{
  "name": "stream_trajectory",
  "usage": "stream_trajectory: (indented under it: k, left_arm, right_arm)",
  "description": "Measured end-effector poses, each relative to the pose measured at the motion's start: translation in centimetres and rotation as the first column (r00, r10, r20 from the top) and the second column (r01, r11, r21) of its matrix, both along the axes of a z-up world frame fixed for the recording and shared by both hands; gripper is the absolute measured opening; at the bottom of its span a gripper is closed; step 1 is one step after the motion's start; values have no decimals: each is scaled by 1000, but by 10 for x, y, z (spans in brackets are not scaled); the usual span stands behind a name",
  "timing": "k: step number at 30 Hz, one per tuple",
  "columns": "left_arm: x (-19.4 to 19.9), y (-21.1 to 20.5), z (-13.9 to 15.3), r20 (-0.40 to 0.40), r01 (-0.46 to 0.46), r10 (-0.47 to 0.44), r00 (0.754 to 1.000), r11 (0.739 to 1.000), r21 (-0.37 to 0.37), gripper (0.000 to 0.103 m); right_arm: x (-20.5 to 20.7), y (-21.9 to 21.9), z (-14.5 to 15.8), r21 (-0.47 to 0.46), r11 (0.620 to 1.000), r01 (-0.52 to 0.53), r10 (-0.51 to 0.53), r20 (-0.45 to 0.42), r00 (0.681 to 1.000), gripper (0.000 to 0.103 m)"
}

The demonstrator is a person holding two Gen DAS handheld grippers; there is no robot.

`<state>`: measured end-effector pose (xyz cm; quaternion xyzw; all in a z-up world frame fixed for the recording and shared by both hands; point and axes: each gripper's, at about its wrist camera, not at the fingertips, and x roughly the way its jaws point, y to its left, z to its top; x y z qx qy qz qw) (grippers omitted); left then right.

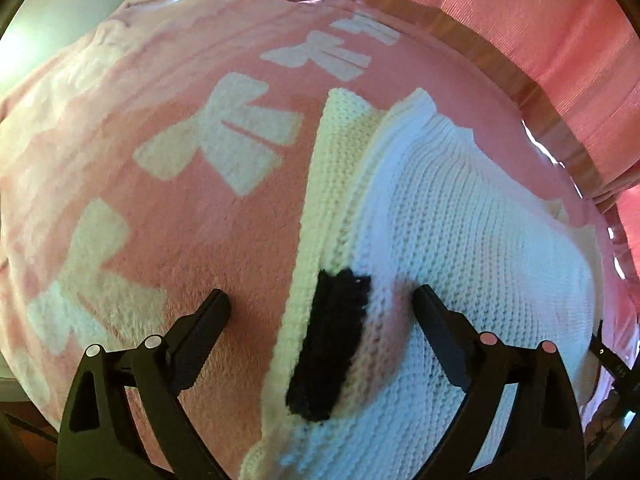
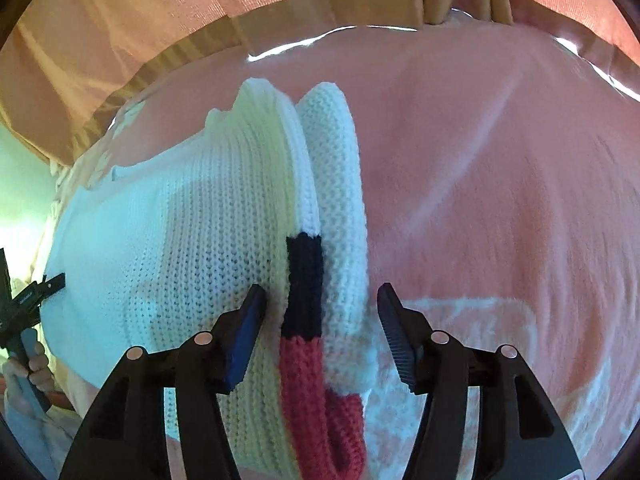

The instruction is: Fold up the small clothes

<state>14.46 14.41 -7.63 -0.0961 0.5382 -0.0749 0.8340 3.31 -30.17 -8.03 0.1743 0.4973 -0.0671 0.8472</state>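
A small white knit sweater [image 1: 460, 248] lies on a pink blanket with white bow prints [image 1: 168, 208]. A sleeve is folded along its edge, with a black band [image 1: 332, 340]. My left gripper [image 1: 320, 300] is open, jaws wide, straddling the sleeve edge just above it. In the right wrist view the same sweater [image 2: 192, 248] shows the sleeve with a black band [image 2: 304, 284] and a red band [image 2: 308, 392]. My right gripper [image 2: 322, 300] is open, its jaws on either side of the folded sleeve.
Pink curtains [image 1: 520, 32] hang behind the table edge with a clear plastic cover [image 2: 320, 40]. The person's hand holding the left gripper handle [image 2: 24, 344] shows at the far left of the right wrist view.
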Motion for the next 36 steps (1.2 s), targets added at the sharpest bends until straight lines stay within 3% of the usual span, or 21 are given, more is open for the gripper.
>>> stream_trajectory:
  k: [2,3,4,6,7,13,15,18,20,23,25,26,29,31,32,33,34,35,36]
  left_arm:
    - [-2,-2,-1,14,0,0,1000,1000,9,91]
    - [-3,-3,-1,22,2,-2,1000,1000,16,87]
    - [-4,-5,0,29,12,-13,999,1000,12,70]
    - [-5,-9,7,32,69,-67,997,996,-61,30]
    - [-8,-11,14,31,72,-69,997,994,-80,25]
    - [-25,-8,45,48,132,-127,991,983,-127,24]
    - [-28,-7,36,1,139,-140,990,980,-145,24]
    - [-31,-15,4,-99,134,-145,984,984,-114,28]
    - [-30,-20,9,-77,142,-148,986,987,-81,33]
    - [-28,-21,22,-45,109,-112,993,991,-80,39]
    - [-22,-20,32,-4,72,-73,997,993,-98,58]
    - [-17,-22,35,16,63,-62,998,993,-99,68]
    - [3,-33,30,18,66,-65,998,995,-75,77]
    - [20,-43,16,-5,47,-48,999,998,-46,76]
    - [26,-44,10,-21,43,-44,999,998,-42,69]
    - [30,-43,7,-30,42,-44,999,998,-53,67]
    - [32,-44,9,-16,35,-36,999,998,-61,54]
    - [33,-45,13,-6,38,-39,999,996,-77,35]
    - [32,-47,22,5,56,-55,998,994,-97,31]
  right_arm:
    - [1,0,-1,12,1000,0,-1,2,1000,58]
    - [1,-1,-3,36,999,-6,5,14,1000,40]
    - [-1,0,-3,64,998,-23,21,33,999,24]
    - [-2,5,5,27,999,-34,33,48,998,19]
    - [-5,9,13,-9,999,-38,38,67,997,19]
    - [-48,3,61,27,1000,-7,2,187,982,17]
    - [-65,-2,59,14,1000,19,-22,163,986,17]
    - [-69,-12,31,28,998,51,-52,47,998,18]
    - [-65,-16,18,41,998,41,-40,-13,999,24]
    - [-64,-21,31,19,997,70,-70,26,997,39]
    - [-61,-30,45,10,994,110,-111,80,991,61]
    - [-57,-34,49,18,993,117,-119,96,988,62]
    - [-22,-43,52,41,994,99,-103,93,990,64]
    - [1,-41,43,31,996,79,-81,60,995,65]
    - [13,-39,35,42,997,66,-68,37,997,65]
    - [22,-38,26,77,996,52,-54,19,998,51]
    - [25,-36,24,102,994,45,-48,28,998,29]
    - [25,-34,27,116,992,44,-50,53,997,28]
    - [24,-31,36,96,994,44,-52,76,996,24]
